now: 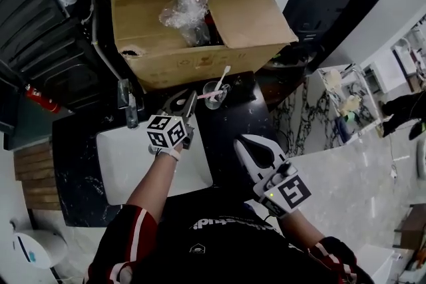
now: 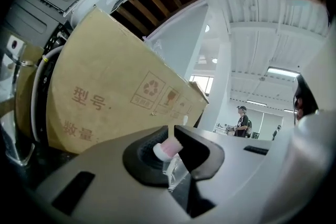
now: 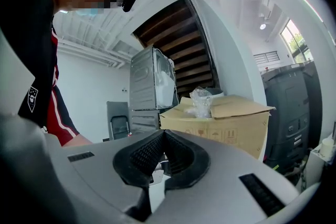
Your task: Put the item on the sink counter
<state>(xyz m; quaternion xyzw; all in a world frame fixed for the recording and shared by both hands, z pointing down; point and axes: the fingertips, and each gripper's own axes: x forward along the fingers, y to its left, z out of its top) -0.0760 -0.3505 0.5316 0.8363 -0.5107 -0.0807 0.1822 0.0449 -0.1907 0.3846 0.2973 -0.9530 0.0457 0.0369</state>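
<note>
Now pink toothbrush end pinched between left tool jaws.

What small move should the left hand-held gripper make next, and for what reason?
Probably open the left hand-held gripper slightly to let go. Its jaws are shut on the pink item, whose far end seems to rest at the cup on the counter, beside the sink.
</note>
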